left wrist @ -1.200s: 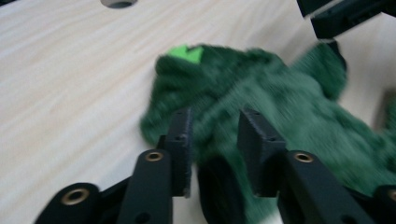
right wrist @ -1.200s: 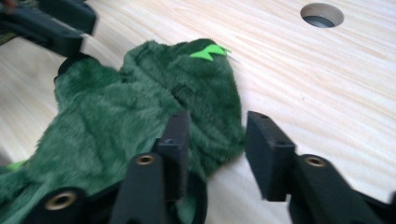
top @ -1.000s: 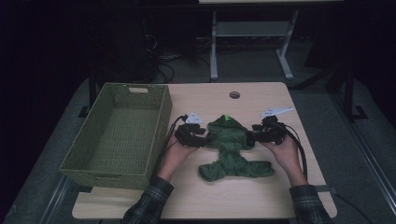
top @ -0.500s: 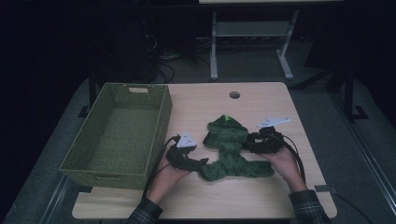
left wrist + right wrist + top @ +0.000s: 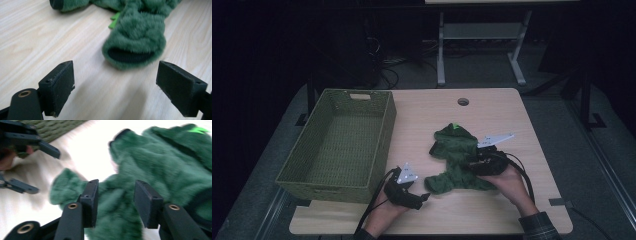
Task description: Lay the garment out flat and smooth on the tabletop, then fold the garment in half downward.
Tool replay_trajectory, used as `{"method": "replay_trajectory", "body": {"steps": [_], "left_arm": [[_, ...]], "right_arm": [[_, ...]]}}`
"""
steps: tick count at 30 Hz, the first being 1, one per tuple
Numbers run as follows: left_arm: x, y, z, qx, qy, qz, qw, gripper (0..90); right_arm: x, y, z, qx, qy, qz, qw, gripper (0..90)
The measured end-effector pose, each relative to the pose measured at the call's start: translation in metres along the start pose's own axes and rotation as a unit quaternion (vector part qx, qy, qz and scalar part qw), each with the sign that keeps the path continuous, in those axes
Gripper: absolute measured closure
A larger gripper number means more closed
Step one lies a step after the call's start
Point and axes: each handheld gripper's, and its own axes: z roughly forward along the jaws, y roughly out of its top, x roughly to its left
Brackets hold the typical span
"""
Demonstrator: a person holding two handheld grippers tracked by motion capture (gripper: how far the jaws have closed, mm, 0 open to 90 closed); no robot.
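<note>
We see the left gripper (image 5: 424, 196) low on the near edge of the table (image 5: 422, 107), held in a hand (image 5: 387, 210) that comes in from the bottom of the high view. Its jaws stand wide apart and have just been opening, with bare wood between them. In the left gripper view the open cuff of the green garment (image 5: 135, 47) lies just ahead of the jaws and apart from both pads (image 5: 58, 87).

The right gripper (image 5: 472, 164) sits on the right side of the garment (image 5: 454, 160) in the high view, carried by the other hand (image 5: 509, 182), whose plaid sleeve (image 5: 539, 226) shows at the lower edge. In the right gripper view (image 5: 116, 200) its jaws stand at a middling gap and have just been closing, with the fuzzy green cloth (image 5: 160, 162) lying between and under them. We cannot tell whether the pads press on the cloth, since that picture is blurred. The same view shows the left gripper (image 5: 37, 168) farther off, at the upper left.

The garment lies crumpled on the table near the middle, slightly toward the near right. A bright green tag (image 5: 455, 126) shows at its far end, and one limb reaches toward the left gripper.

The green woven basket (image 5: 382, 145) stands on the left part of the table, well apart from the garment.
</note>
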Motion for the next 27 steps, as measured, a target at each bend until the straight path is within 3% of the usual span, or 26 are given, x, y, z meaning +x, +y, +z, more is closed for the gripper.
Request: {"method": "replay_trajectory", "body": {"steps": [11, 12, 19, 27], "left_arm": [[-0.015, -0.019, -0.009, 0.010, -0.005, 0.009, 0.9999, 13.0], [-0.017, -0.022, -0.009, 0.012, -0.001, 0.016, 0.9998, 13.0], [-0.016, -0.026, -0.008, 0.001, -0.010, 0.021, 0.9997, 12.7], [-0.014, -0.026, -0.008, 0.002, -0.016, 0.026, 0.9995, 12.8]], "right_arm": [[0.040, 0.002, 0.019, 0.008, 0.046, -0.043, 0.9980, 68.3], [0.052, 0.003, 0.023, 0.007, 0.058, -0.057, 0.9966, 70.4], [0.078, 0.006, 0.045, 0.018, 0.082, -0.087, 0.9927, 71.5], [0.091, 0.003, 0.069, 0.047, 0.069, -0.105, 0.9909, 71.0]]}}
